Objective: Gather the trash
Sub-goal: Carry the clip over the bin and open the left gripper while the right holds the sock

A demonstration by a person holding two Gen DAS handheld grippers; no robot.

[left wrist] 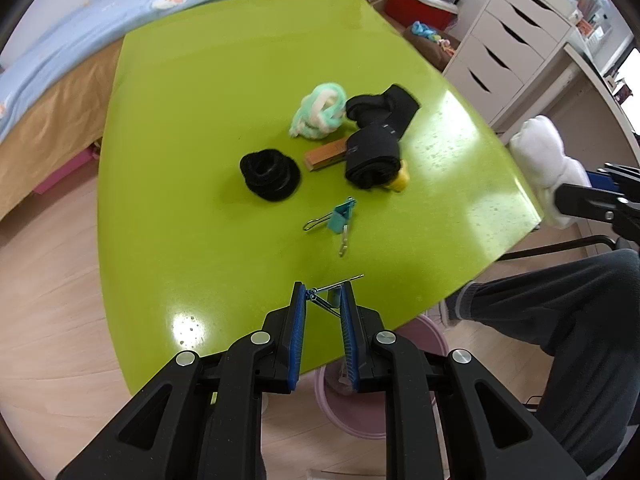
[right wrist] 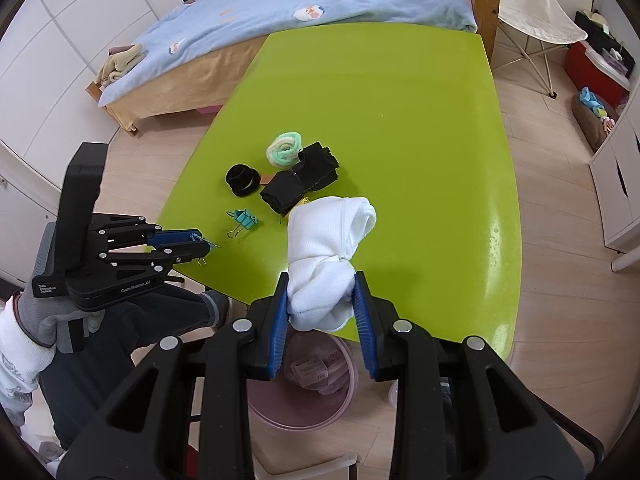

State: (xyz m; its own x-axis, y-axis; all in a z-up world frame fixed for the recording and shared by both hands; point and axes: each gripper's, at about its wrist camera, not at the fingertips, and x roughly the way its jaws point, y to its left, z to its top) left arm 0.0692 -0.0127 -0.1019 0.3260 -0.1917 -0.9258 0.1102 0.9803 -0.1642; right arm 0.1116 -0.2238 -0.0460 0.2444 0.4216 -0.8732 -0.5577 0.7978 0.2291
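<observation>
While a small blue binder clip [left wrist: 326, 294] is pinched tight between the fingers of the left gripper [left wrist: 324, 300], a rolled white sock [right wrist: 326, 264] is squeezed in the right gripper [right wrist: 320, 300]. Both are held over the near edge of the green table [right wrist: 400, 100]. A pink bin [right wrist: 304, 412] is seen on the floor just under that edge. 1 more teal clip [left wrist: 338, 218], a black hair tie [left wrist: 270, 174], black rolled socks [left wrist: 372, 156] and a mint fluffy bundle [left wrist: 320, 114] are left close together on the table.
</observation>
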